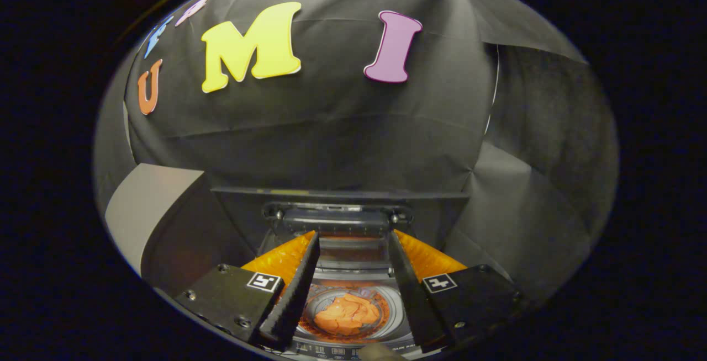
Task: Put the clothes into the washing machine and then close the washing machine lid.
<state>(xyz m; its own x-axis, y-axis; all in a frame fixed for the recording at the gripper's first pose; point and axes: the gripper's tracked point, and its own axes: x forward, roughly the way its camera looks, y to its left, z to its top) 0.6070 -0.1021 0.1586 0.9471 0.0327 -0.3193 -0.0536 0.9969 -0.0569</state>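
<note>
Below me stands a small top-loading washing machine [353, 286] with its lid [338, 220] raised upright at the back. An orange piece of clothing [347, 314] lies crumpled inside the round drum. My gripper [353, 237] hovers above the opening, open, with nothing between its fingers. The drum and the cloth show in the gap between the two fingers, lower than the tips.
A grey panel [149, 206] stands to the left of the machine. Black cloth walls close in behind the machine and to its right. A control strip [353, 350] runs along the machine's near edge.
</note>
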